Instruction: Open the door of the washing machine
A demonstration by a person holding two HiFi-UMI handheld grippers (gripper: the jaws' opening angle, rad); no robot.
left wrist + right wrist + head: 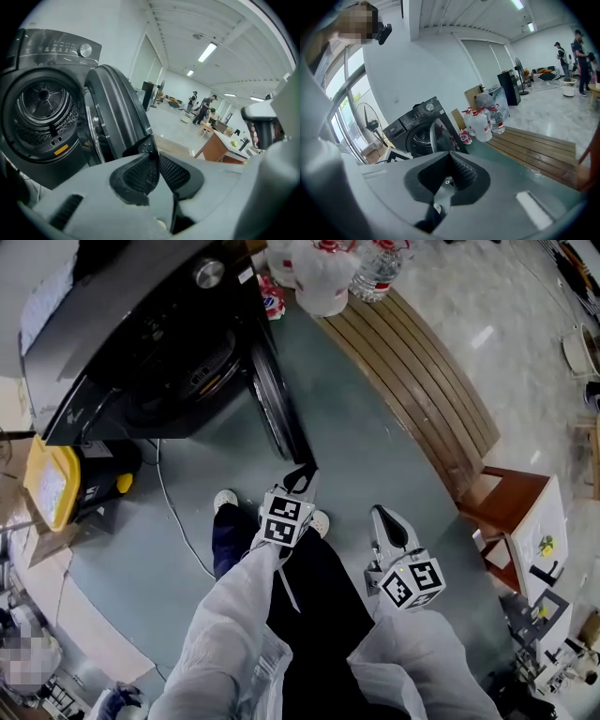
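— Where is the washing machine (141,343)?

— At the upper left of the head view, black, standing on the grey-green floor (375,456). Its door (272,399) stands open, swung out on edge toward the person, and the left gripper view looks straight into the bare metal drum (44,105). A round control dial (85,50) sits on the panel above it.

— And the left hand-held gripper (302,479)?

— Right at the door's free lower edge. In its own view the two ribbed pads stand a narrow slit apart with nothing between them, and the door's rim shows just beyond the tips. Whether the tips touch the rim, I can't tell.

— The right hand-held gripper (387,524)?

— Lower and to the right, well clear of the door, over the floor. Its pads are pressed together at the tips, pinching nothing.

— What else is around?

— A cluster of large water bottles (323,273) beside the machine's right side, at the end of a run of wooden slats (412,381) along the floor. A yellow case (52,482) lies left of the machine, and a thin white cable (173,512) trails across the floor in front of it.
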